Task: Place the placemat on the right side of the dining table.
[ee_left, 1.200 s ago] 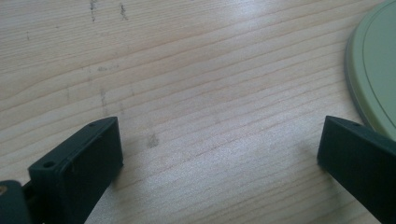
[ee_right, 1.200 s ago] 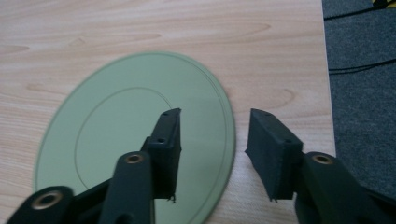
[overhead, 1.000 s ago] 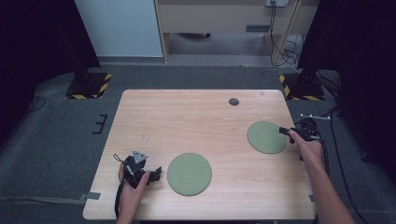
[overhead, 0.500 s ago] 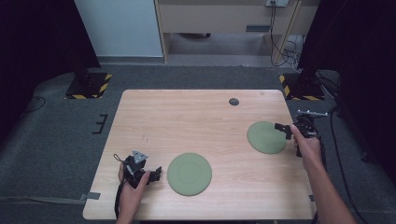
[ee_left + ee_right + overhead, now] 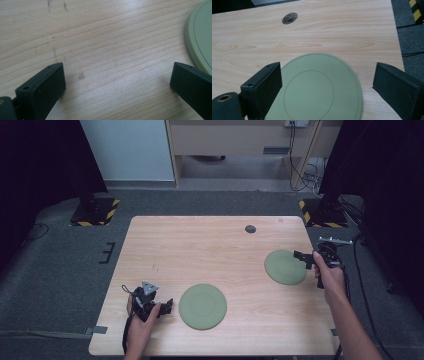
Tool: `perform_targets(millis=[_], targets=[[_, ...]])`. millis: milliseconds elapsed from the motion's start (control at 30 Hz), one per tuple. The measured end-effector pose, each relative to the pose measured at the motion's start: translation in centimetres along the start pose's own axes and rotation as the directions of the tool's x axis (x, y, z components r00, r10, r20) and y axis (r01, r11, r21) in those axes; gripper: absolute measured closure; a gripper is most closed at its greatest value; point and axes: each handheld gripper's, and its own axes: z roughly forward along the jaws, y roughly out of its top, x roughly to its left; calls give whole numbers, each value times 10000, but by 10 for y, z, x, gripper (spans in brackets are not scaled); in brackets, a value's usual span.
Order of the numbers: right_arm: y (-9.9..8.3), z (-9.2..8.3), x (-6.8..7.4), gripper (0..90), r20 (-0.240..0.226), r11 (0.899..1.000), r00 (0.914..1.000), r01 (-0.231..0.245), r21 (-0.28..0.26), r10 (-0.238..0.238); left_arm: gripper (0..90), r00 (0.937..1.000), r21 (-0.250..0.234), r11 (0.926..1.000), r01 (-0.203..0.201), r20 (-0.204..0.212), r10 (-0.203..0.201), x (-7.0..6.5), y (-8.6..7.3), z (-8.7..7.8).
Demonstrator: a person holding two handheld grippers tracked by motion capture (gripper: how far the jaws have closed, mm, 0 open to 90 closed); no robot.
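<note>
The right gripper (image 5: 303,259) is held with its jaws spread wide, having just been opening, and nothing is pinched between them; the far green plate (image 5: 285,267) lies flat directly beneath and ahead of it. The left gripper (image 5: 168,307) is likewise spread and empty, with the near green plate (image 5: 202,306) just beside its right jaw. A rim could be clipped and a plate shoved across the table (image 5: 200,250) if either gripper were lowered off-centre. No writing or brand can be read.

Bare table (image 5: 210,250) lies open between the two green plates (image 5: 202,306) (image 5: 285,267).
</note>
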Motion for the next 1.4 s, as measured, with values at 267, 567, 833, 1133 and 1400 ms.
perform_targets(millis=[267, 567, 833, 1133, 1400], targets=[[-3, -8, 18, 86, -94, 9983, 9988, 472, -356, -475, 0, 10000, 1, 10000, -1, -1, 1, 0, 0, 0], [-4, -6, 37, 83, -67, 9940, 9962, 861, -667, -867, 0, 10000, -1, 10000, -6, 6, 6, 0, 0, 0], [-7, -1, 53, 77, -191, 9904, 9921, 1229, -630, -1243, 0, 10000, -1, 10000, -6, 6, 6, 0, 0, 0], [-5, 2, 61, 76, -181, 9909, 9928, 1169, -672, -1184, 0, 10000, -3, 10000, -6, 6, 6, 0, 0, 0], [-6, 5, 70, 73, -242, 9886, 9902, 1357, -652, -1376, 0, 10000, -3, 10000, -5, 4, 5, 0, 0, 0]])
